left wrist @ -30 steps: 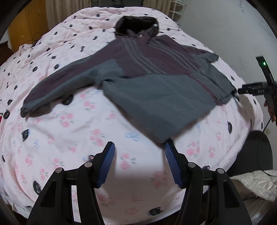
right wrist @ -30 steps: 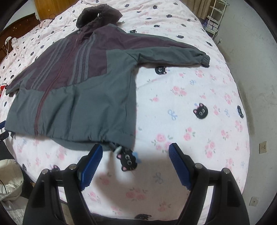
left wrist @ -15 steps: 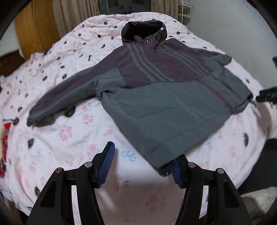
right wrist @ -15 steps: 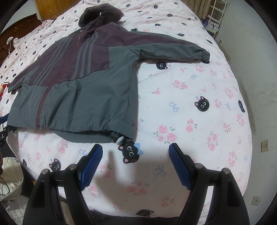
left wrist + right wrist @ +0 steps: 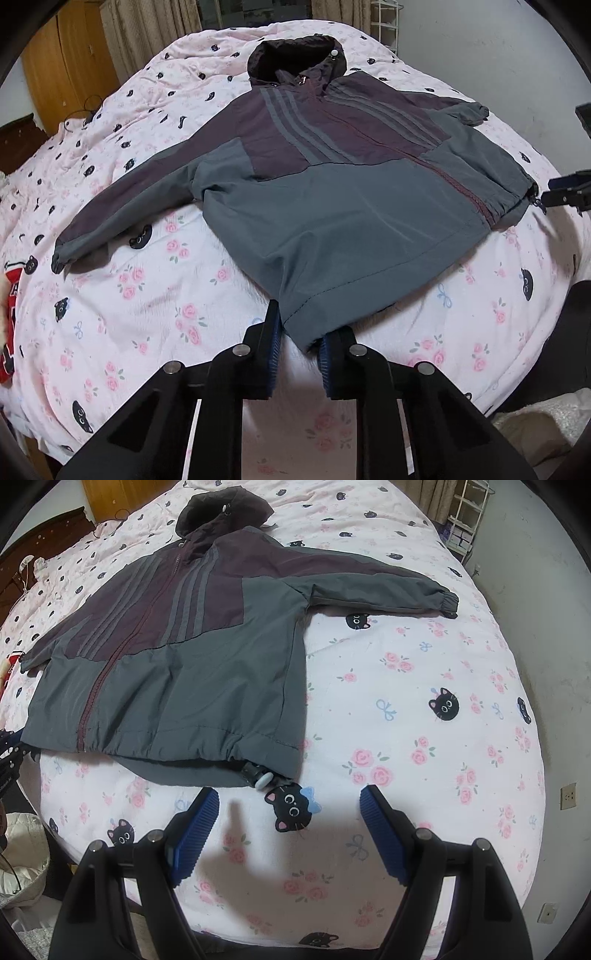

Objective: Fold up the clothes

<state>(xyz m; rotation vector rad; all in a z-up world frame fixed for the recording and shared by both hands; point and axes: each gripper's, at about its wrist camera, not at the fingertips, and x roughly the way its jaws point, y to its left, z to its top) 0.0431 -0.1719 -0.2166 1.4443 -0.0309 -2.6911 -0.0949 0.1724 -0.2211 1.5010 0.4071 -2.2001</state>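
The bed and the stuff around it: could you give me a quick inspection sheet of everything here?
Surface: bed quilt, pink with roses and black cat faces.
Job's things: hooded jacket spread flat, zipped, sleeves out.
Clutter: red garment at the bed's edge.
Grippers: left gripper closing on the jacket's hem corner; right gripper open over bare quilt, just short of the hem toggle.
Cables: thin black cord near the wardrobe.
Surroundings: curtains, white rack, wall sockets.

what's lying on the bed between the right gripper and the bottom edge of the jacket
In the right wrist view, the open right gripper is separated from the jacket hem by bare bedsheet and the hem's drawcord toggle.
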